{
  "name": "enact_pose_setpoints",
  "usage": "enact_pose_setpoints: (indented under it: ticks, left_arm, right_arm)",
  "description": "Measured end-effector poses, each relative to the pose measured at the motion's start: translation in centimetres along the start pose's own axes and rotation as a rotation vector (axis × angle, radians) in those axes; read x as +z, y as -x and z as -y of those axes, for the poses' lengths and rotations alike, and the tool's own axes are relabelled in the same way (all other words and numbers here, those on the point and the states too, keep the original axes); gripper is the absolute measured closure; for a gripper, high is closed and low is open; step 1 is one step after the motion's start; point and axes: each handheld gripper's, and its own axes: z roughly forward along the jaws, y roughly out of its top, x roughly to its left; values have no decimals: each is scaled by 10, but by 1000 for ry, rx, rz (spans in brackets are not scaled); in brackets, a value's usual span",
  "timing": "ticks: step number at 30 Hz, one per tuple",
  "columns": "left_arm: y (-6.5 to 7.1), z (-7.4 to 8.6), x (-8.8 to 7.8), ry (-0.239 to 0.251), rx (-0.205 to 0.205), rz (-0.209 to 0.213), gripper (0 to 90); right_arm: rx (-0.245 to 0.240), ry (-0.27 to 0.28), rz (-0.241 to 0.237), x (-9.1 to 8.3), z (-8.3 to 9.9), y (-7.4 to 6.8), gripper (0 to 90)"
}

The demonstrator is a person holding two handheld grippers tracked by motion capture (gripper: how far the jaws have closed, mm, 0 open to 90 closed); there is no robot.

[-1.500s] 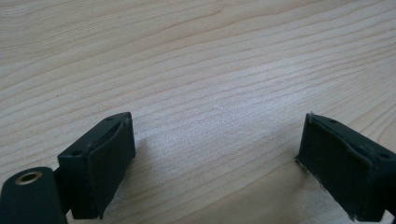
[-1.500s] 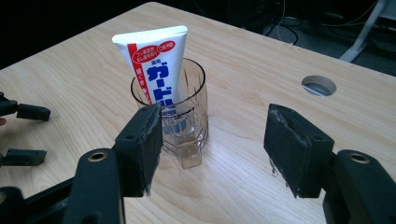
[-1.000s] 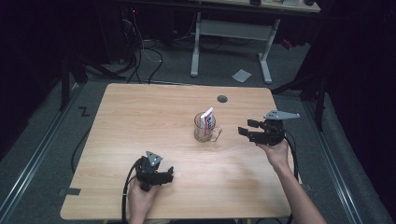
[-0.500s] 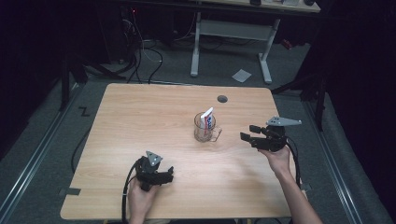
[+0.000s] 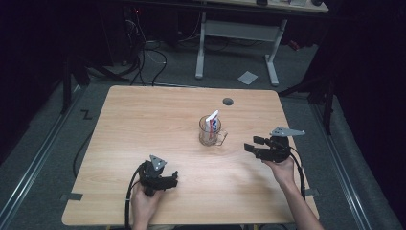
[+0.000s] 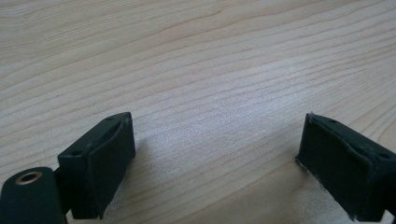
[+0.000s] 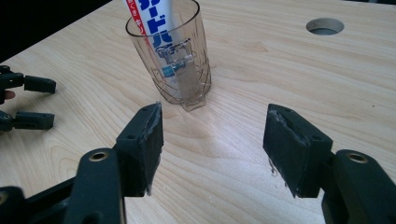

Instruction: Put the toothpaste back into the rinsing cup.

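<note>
A clear glass mug [image 5: 211, 132] is seen standing upright near the middle of the tabletop [image 5: 143, 120], with a white tube [image 5: 212, 122] leaning inside it and rising above the rim. On the tube, blue Japanese characters under a red band can be made out in the right gripper view — "ード" is legible, the rest is cut off or blurred behind the glass. The mug's handle [image 7: 187, 70] is turned toward the right hand-held gripper [image 5: 254, 144].

That hand-held gripper is held low over the tabletop at the right, pointed roughly level toward the mug and kept apart from it; its jaws are spread wide with nothing but bare wood between them. A grey three-cornered plate [image 5: 287, 131] is carried on top of it.

The left hand-held gripper [image 5: 173, 180] is held near the front edge, well apart from the mug — its jaws are likewise parted over bare wood. A round cable hole [image 5: 228, 101] is set in the tabletop beyond the mug.
</note>
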Motion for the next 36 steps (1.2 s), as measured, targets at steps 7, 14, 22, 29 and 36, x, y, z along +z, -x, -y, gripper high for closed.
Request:
enact_pose_setpoints:
  ticks: [7, 14, 22, 29, 36]
  left_arm:
    - [0, 0, 0, 0, 0, 0, 110]
    - [0, 0, 0, 0, 0, 0, 110]
    - [0, 0, 0, 0, 2, 2, 110]
    - [0, 0, 0, 0, 2, 2, 110]
    - [0, 0, 0, 0, 2, 2, 110]
  right_arm:
    - [-3, -18, -9, 4, 8, -4, 382]
    - [-36, -54, -6, 15, 11, -12, 380]
    - [-57, -89, 1, 28, 15, -18, 379]
    - [-68, -105, 10, 39, 21, -20, 383]
    - [-84, -138, 42, 45, 30, -20, 382]
